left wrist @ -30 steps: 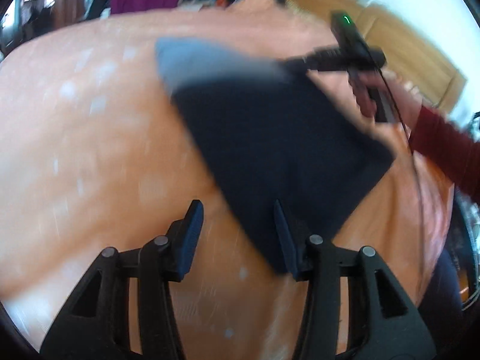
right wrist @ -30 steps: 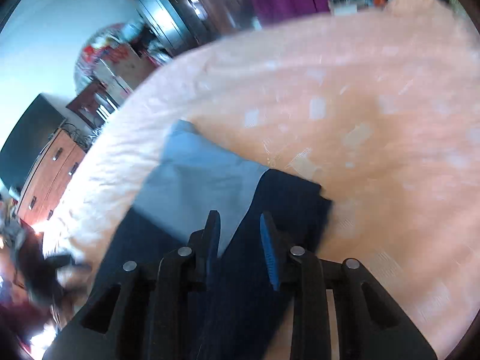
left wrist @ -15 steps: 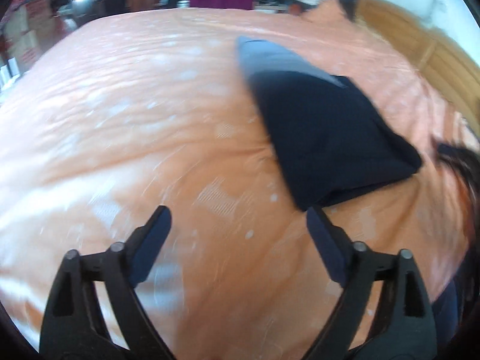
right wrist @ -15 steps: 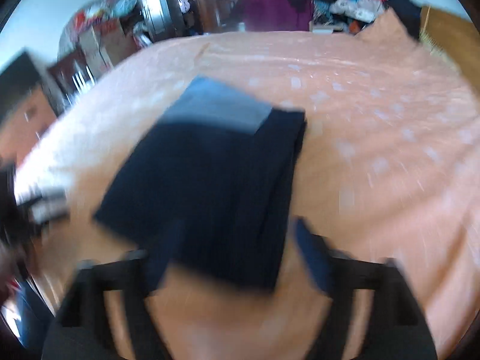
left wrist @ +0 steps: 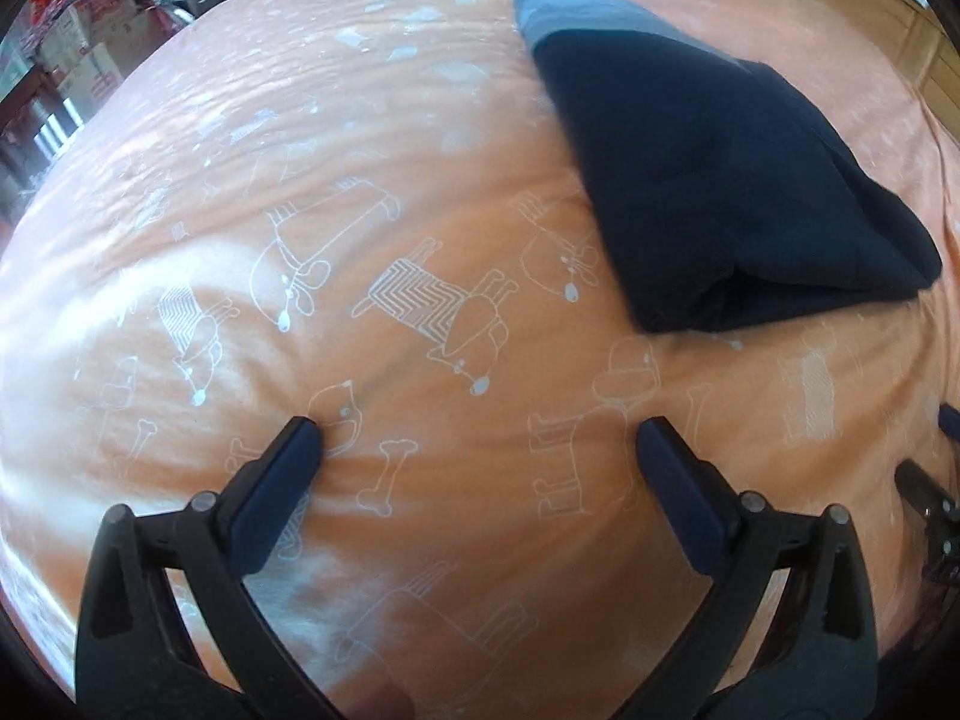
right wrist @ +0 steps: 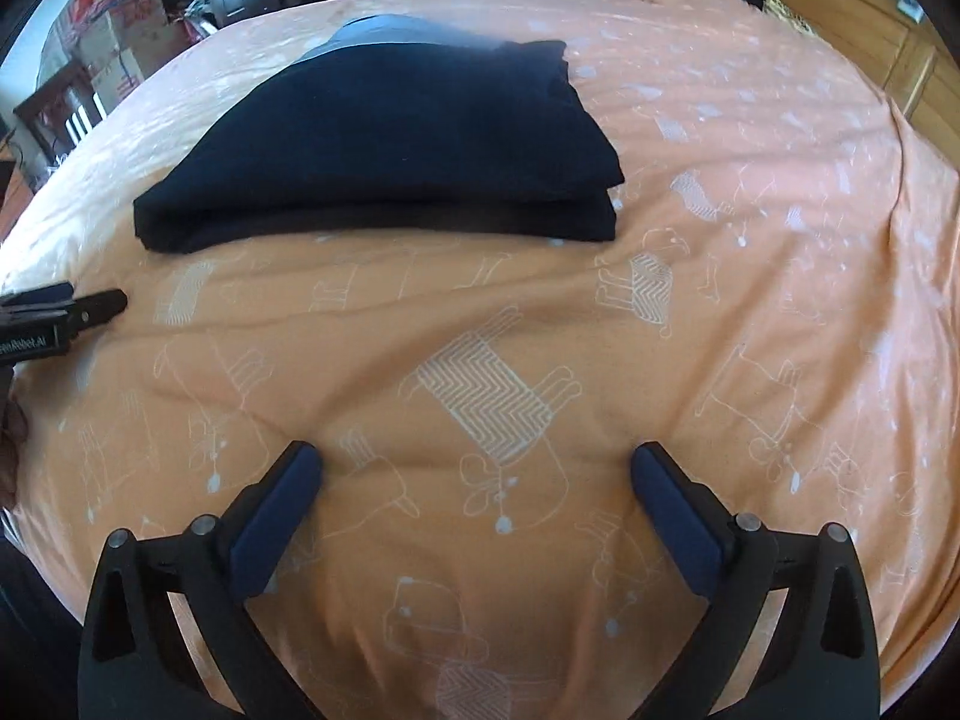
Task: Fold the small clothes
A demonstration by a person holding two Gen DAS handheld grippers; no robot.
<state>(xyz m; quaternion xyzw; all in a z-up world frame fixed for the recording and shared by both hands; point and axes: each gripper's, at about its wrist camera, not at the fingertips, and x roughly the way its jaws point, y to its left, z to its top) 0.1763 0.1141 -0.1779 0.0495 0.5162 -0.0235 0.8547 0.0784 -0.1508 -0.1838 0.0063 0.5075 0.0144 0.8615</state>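
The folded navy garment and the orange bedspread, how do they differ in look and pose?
The folded navy garment is plain and dark, with a grey-blue band at its far end; the orange bedspread is light with white outline dog drawings. The garment is doubled into a thick stack; the bedspread lies spread out. Both are fabric, neither in a gripper.

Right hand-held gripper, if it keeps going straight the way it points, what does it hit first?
Probably the orange bedspread just ahead of the open right hand-held gripper; beyond it lies the folded navy garment. Depth is unclear.
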